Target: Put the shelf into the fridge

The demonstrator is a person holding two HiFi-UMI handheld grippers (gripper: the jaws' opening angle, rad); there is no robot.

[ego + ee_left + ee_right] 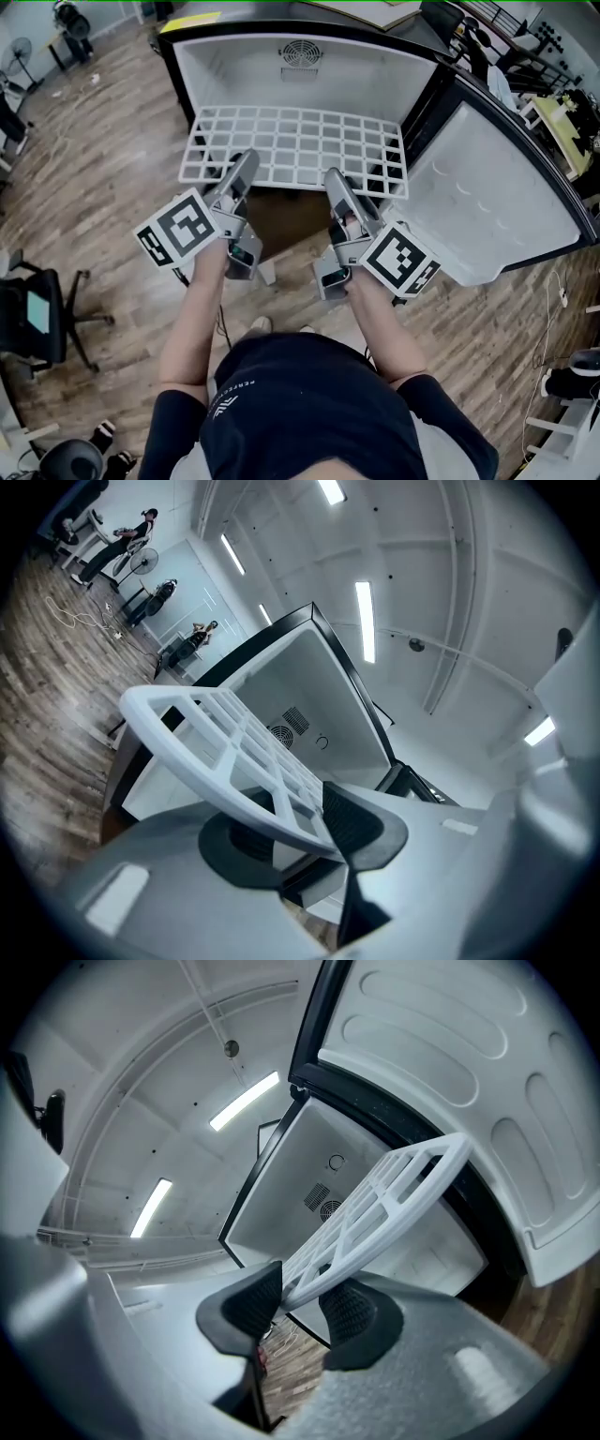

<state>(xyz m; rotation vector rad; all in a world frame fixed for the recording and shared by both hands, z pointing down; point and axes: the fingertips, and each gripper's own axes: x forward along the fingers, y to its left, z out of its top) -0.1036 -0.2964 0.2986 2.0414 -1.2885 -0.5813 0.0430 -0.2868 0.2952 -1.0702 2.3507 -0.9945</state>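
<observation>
A white grid shelf (pixel 298 142) hangs level in front of the open fridge (pixel 300 75), its far edge over the fridge's mouth. My left gripper (pixel 246 167) is shut on the shelf's near rim at the left, and my right gripper (pixel 335 180) is shut on the near rim at the right. In the left gripper view the shelf (pixel 216 738) runs off to the upper left from between the dark pads (pixel 352 822). From the right gripper view, the shelf (pixel 375 1213) leaves the pads (pixel 347 1312) toward the upper right. The fridge's white inside (pixel 323 1199) with its fan grille lies behind.
The fridge door (pixel 487 187) stands wide open at the right, its white liner facing up. Wooden floor surrounds the fridge. An office chair (pixel 37 319) stands at the left, and desks and chairs line the room's far edges. Distant people (pixel 141 522) are seen in the left gripper view.
</observation>
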